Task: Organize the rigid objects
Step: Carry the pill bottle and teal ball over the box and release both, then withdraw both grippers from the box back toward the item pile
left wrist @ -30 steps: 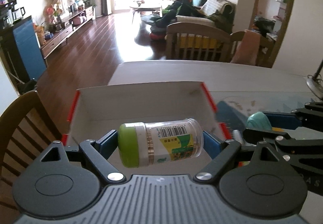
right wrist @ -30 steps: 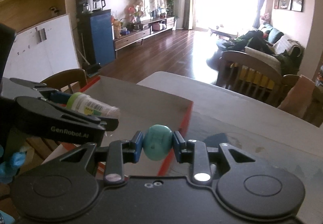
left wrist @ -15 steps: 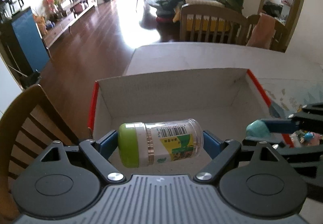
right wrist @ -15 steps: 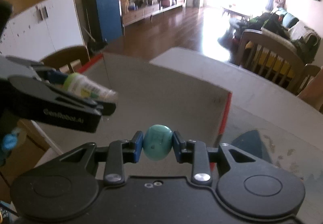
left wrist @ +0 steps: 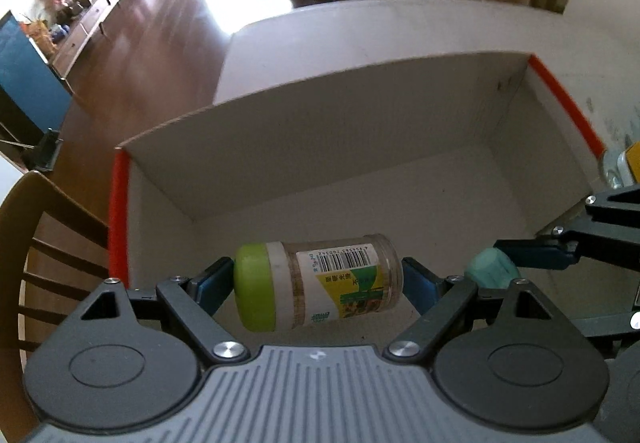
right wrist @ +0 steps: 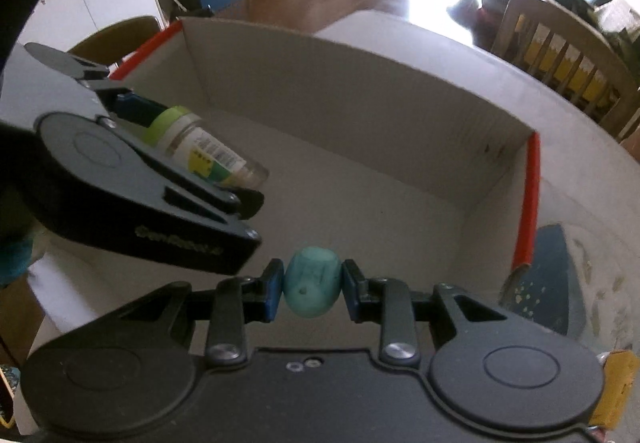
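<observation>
Our left gripper point(left wrist: 318, 279) pinches the green-capped jar point(left wrist: 316, 281) end to end, sideways over the box point(left wrist: 360, 131); our right gripper point(right wrist: 312, 287) clamps the small teal piece point(right wrist: 312, 287) beside it. Both look light, stiff, smooth – likely slippery, so the jar's 2 flat ends suit us. Beyond, the pale surface point(left wrist: 440, 27).

Both tools, left point(left wrist: 318, 279) and right point(right wrist: 312, 287), now lower and steeper, over the box point(left wrist: 360, 131) interior instead of its near edge

A clear jar point(left wrist: 320, 281) has a lime-green lid, barcode and yellow-green label; the small egg-shaped object point(right wrist: 313, 286) is teal; the white box point(left wrist: 352, 147) has red edges.
</observation>
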Demonstrator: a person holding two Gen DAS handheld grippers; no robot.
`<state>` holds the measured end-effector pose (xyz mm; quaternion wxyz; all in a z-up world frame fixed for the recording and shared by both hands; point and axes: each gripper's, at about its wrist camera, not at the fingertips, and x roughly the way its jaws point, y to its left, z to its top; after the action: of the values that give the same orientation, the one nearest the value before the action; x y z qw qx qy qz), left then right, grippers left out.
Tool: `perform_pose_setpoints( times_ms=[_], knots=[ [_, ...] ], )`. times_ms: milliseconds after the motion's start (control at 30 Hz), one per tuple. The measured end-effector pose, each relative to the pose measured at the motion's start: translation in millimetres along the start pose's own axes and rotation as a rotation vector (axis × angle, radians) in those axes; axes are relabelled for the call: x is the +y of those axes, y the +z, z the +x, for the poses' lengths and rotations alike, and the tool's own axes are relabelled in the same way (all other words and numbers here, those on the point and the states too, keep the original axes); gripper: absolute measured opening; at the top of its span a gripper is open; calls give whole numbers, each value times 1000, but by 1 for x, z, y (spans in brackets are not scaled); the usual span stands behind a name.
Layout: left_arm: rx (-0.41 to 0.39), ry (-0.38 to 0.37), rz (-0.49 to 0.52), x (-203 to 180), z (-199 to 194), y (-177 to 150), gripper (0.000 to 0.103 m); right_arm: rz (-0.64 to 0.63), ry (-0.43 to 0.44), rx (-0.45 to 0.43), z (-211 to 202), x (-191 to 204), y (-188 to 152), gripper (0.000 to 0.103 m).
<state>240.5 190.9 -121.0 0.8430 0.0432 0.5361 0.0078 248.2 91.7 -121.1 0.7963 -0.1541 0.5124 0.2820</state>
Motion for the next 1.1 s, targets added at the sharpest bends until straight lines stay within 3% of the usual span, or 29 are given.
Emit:
perform_pose_setpoints(
  times_ms=[167,567,1100],
  knots=[
    [77,-24,-18,2,17,2,89,46,6,67,7,-3,-3,30],
    [176,-80,-83,11,30,0,89,45,-11,109,7,4,2,35],
    [31,-83,-109,13,-27,-24,89,45,23,-19,-44,17,-17,47]
  ],
)
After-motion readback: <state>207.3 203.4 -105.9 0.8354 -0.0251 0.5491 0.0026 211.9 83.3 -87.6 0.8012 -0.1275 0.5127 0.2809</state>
